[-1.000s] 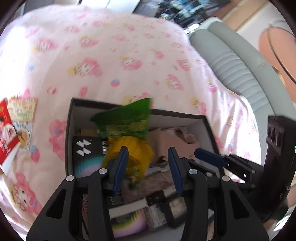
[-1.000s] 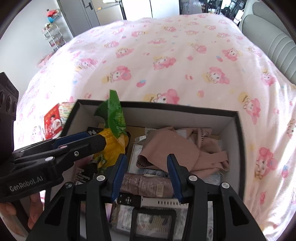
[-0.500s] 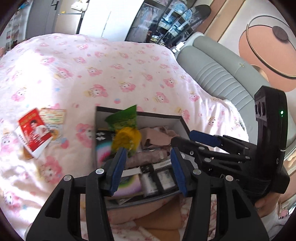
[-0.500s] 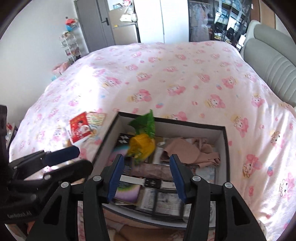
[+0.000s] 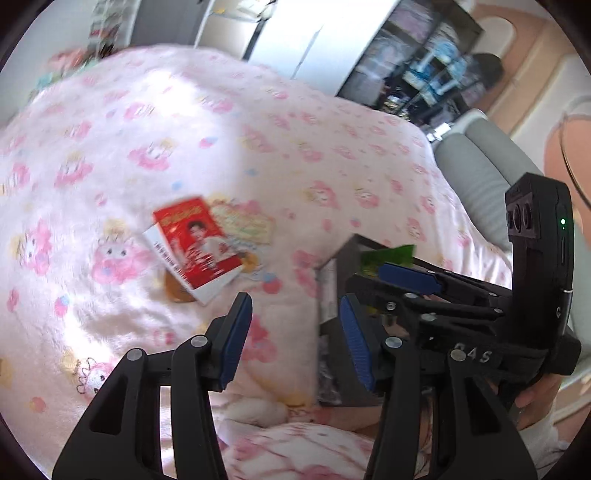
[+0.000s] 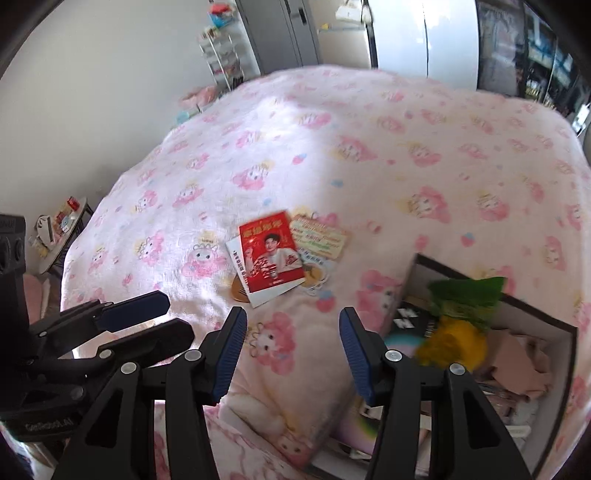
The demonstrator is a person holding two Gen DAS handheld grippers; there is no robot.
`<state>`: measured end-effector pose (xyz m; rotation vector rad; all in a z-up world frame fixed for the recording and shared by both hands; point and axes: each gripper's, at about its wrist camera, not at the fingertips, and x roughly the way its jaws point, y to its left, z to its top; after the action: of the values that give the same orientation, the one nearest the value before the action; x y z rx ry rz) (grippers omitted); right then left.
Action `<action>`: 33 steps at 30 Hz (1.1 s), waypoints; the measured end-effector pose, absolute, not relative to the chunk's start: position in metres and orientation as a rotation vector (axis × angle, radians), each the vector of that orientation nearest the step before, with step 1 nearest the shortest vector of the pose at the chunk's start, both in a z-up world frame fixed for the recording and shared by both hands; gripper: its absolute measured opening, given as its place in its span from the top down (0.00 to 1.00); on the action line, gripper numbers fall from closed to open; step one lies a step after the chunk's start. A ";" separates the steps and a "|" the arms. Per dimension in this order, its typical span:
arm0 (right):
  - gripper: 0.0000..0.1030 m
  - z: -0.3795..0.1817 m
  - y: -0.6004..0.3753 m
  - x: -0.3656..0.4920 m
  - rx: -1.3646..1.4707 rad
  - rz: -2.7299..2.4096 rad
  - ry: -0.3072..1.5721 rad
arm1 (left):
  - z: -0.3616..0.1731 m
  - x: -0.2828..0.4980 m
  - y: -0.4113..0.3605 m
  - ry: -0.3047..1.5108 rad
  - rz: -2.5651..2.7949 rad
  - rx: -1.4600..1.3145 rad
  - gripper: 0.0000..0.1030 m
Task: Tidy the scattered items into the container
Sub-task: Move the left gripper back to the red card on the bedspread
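Both grippers empty, jaws apart; red booklet apparently on bedspread.

A bed fills both views, covered in a pink cartoon-print blanket. A grey padded headboard stands at its side. Past the bed's far end are a grey door, a white wardrobe, a wire rack and dark shelves. A small round side table carries clutter.
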<state>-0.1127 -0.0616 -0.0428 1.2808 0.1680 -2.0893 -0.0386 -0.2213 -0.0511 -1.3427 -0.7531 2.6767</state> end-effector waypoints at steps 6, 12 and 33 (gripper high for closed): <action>0.53 -0.110 -0.112 -0.160 1.473 -2.059 0.252 | -0.131 -0.062 -0.285 -0.988 2.571 -1.533 0.52; 0.53 -0.148 -0.143 -0.200 1.552 -2.092 0.250 | -0.190 -0.081 -0.323 -1.234 2.462 -1.548 0.54; 0.61 -0.200 -0.189 -0.203 1.647 -1.754 0.143 | -0.218 -0.107 -0.335 -1.374 2.388 -1.403 0.56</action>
<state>-0.2025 -0.1893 -0.1999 1.6468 0.1430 -1.7538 -0.1070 -0.3348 -0.2182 -1.4033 -1.3742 2.3882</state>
